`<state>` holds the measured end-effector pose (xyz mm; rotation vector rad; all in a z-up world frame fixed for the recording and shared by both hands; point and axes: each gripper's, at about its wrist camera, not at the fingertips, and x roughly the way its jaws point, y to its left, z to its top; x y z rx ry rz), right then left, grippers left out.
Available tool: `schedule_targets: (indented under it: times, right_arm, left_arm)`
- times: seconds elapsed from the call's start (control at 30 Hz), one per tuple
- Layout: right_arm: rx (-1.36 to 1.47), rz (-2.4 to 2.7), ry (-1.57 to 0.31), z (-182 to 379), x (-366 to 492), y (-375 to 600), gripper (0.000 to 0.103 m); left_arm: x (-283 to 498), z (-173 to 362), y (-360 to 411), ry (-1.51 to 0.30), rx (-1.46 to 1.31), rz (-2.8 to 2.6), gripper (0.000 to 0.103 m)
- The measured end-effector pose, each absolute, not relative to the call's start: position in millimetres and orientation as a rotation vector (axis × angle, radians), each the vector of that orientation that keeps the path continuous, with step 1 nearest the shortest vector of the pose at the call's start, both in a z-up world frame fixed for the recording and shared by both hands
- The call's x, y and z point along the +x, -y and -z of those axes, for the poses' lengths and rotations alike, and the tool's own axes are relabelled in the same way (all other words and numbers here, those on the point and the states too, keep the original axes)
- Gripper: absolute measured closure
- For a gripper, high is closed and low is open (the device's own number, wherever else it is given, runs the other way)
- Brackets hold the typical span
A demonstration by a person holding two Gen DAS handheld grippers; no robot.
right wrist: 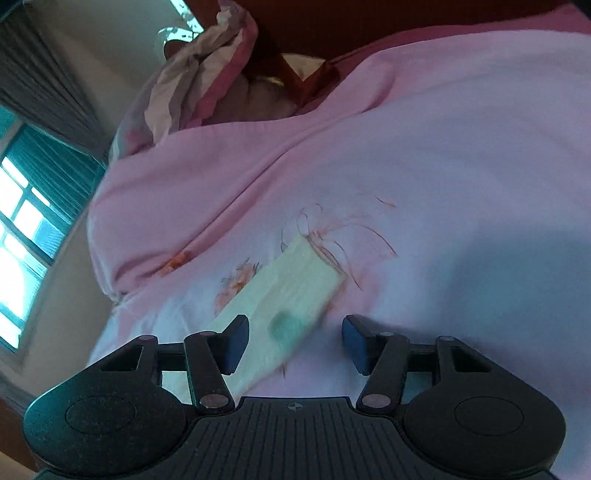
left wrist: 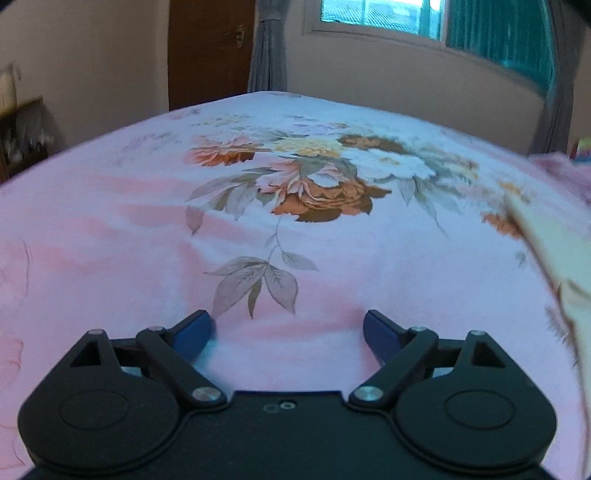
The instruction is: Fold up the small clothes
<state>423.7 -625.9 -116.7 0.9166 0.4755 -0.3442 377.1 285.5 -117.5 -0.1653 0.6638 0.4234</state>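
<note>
A small cream garment [right wrist: 291, 280] with a green mark lies folded into a long strip on the pink floral bedsheet [right wrist: 461, 177]. My right gripper [right wrist: 295, 325] hovers just over its near end with the jaws apart. The left finger [right wrist: 236, 341] overlaps the strip's edge and the right finger stands off to its side, neither pad pressing on it. In the left wrist view the same cream garment [left wrist: 554, 247] shows only at the far right edge. My left gripper [left wrist: 290, 321] is open over bare sheet [left wrist: 332, 266], with nothing between its blue pads.
A bunched pink and white pile of bedding [right wrist: 195, 81] lies by the wooden headboard [right wrist: 369, 22]. Beyond the bed's far edge are a brown door [left wrist: 210, 48], grey curtains [left wrist: 267, 48] and a window [left wrist: 376, 14]. A dark shelf [left wrist: 22, 129] stands at the left.
</note>
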Motion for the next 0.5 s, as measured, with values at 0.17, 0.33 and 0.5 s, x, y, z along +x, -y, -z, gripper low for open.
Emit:
schedule_targets:
  times: [0.17,0.33,0.5]
  right_arm:
    - [0.803,0.309,-0.428,100.8,431.2,610.0,0.102]
    - [0.749,0.333,-0.594,121.7,439.5,614.0,0.102]
    - [0.635,0.375,-0.625,116.2,446.5,598.5,0.102]
  left_arm:
    - [364.7,101.5,-288.4,-0.586,-0.038,-0.513,0.014]
    - [363.3,122.4,-325.5,-0.741,0.036,-0.555,0.001]
    - [355.1,123.0,-343.2,-0.714,-0.107,-0.522,0.001]
